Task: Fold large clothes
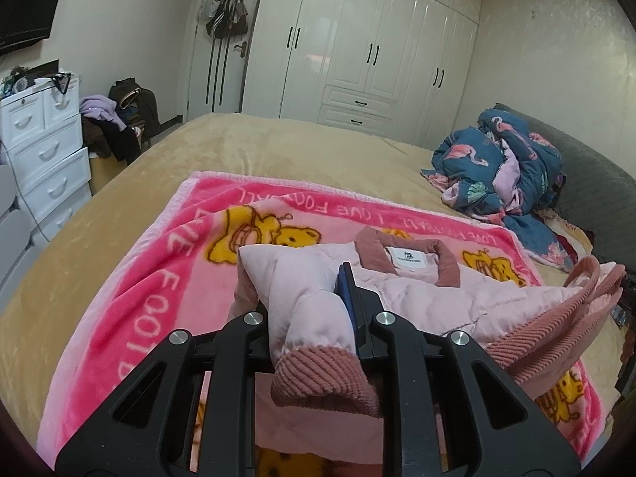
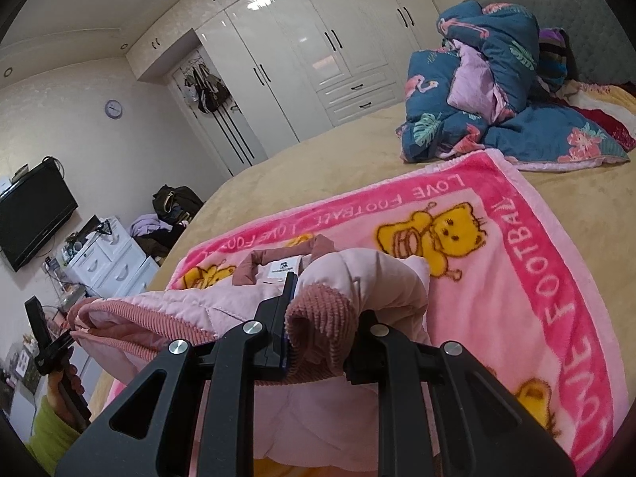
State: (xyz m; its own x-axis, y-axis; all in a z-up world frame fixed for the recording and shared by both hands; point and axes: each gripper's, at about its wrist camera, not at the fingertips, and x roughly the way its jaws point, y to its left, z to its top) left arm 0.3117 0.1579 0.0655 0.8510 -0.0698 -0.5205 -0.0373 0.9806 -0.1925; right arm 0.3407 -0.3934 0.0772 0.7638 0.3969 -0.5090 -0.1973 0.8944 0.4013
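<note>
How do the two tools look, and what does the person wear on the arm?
Both tools are matte black, with angular linkage arms that have triangular cut-outs and round silver pivot bolts. The left tool has a blue pad on the inner face of one finger; the right tool shows a thin blue edge there too. No cables are visible. In the right wrist view, the person's sleeve is yellow-green.

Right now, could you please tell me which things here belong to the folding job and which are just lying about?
In the job:
pink quilted jacket
left gripper, right gripper, each clamping a corduroy cuff

Lying about:
pink teddy-bear blanket
blue flamingo duvet
clothes pile
</note>
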